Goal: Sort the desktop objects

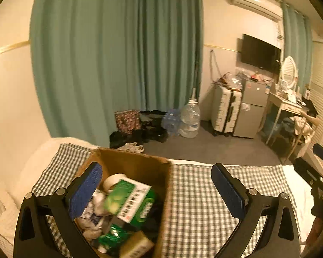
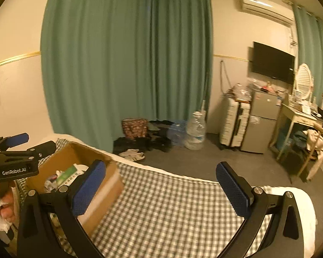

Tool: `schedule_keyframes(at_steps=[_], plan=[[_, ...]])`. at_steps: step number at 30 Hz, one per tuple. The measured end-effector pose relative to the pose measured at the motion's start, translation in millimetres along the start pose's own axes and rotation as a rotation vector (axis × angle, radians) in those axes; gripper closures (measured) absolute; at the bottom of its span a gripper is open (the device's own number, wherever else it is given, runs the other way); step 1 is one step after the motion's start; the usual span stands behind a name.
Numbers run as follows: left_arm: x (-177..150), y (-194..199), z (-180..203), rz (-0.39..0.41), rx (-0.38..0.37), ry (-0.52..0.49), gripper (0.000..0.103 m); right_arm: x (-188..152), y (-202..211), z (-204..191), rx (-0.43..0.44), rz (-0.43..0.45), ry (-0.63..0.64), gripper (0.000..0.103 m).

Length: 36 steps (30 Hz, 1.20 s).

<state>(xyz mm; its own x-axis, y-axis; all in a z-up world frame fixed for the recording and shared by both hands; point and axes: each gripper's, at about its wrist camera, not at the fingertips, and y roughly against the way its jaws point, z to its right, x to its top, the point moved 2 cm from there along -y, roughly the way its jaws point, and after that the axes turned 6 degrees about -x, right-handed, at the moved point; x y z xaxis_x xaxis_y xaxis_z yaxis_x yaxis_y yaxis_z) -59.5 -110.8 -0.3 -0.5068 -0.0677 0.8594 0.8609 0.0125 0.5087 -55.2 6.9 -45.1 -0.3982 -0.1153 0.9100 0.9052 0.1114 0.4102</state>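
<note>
An open brown cardboard box (image 1: 137, 161) stands on a green-and-white checked cloth (image 1: 204, 204) spread over a bed. It is filled with sorted items: a green and white printed carton (image 1: 127, 200) tilted on top, a roll of white tape (image 1: 113, 180) behind it, crumpled white wrappers (image 1: 94, 215), a glossy green packet (image 1: 114, 234) and a beige box (image 1: 137, 247) near the front. The left gripper (image 1: 157, 191) hangs above the box, jaws spread wide and empty. The right gripper (image 2: 161, 189) is over bare cloth beside the box, also wide and empty.
</note>
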Motion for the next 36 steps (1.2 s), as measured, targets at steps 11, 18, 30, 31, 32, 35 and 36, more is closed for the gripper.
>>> schedule_keyframes(at_steps=[11,18,30,31,32,35,36], plan=[[-11,7,97,0.023,-0.099,-0.143,0.000,-11,50,80,-0.154,0.050,0.002,0.000],[-24,-5,124,0.001,-0.112,-0.147,0.000,-33,55,125,-0.231,0.003,-0.077,0.000],[-29,-13,114,-0.020,-0.017,-0.119,0.000,-41,56,131,-0.225,-0.030,-0.093,0.000],[-31,-12,114,-0.013,-0.018,-0.128,0.000,-41,55,129,-0.223,-0.032,-0.091,0.000],[-33,-11,115,-0.014,-0.030,-0.134,0.000,-42,55,125,-0.222,-0.034,-0.090,0.000],[-35,-9,116,-0.024,-0.058,-0.117,0.000,-43,53,116,-0.218,-0.041,-0.090,0.000],[-35,-8,116,-0.028,-0.066,-0.113,0.000,-43,53,114,-0.217,-0.042,-0.088,0.000]])
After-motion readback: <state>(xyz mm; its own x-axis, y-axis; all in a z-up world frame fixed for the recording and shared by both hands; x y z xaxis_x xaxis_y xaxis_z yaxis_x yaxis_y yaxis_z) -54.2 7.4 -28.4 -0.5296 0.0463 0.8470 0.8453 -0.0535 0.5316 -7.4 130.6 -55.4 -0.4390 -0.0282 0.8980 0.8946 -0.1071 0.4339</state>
